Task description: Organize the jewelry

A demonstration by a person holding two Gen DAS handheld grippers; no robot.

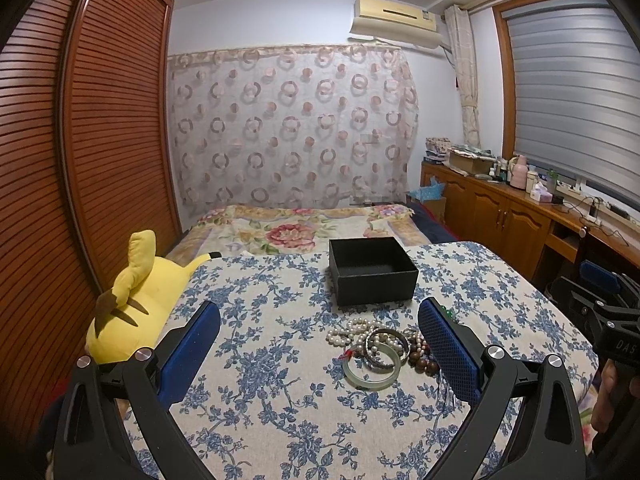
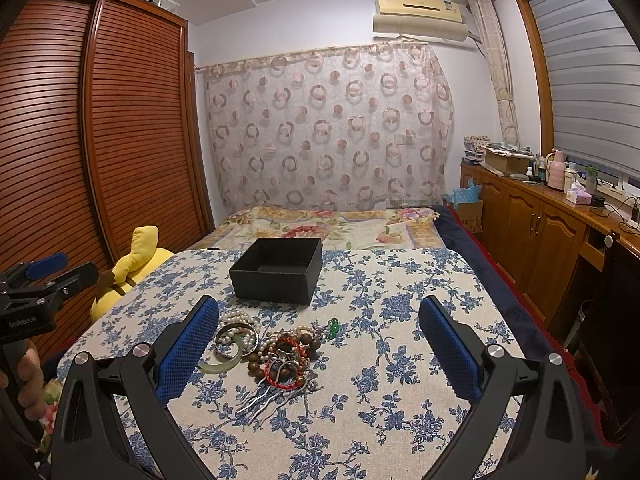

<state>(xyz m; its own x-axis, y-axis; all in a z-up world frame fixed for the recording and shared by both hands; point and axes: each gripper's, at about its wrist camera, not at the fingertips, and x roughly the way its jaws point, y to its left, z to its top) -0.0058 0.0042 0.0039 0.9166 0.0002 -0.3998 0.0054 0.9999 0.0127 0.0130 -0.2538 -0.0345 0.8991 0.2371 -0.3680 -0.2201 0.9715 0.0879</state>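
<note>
Both tongs, left tongs (image 1: 318,340) and right tongs (image 2: 318,340), are hanging wide apart, gripping nothing. I am starting: the jewelry pile (image 2: 266,350) is lying on the desk (image 2: 400,380) before the empty black box (image 2: 276,272). Next, I judge, one piece needs careful pinching.

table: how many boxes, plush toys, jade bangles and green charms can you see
black box: 1
yellow plush toy: 1
pale green jade bangle: 1
small green charm: 1
total: 4, not counting the tangled bead bracelets
</note>
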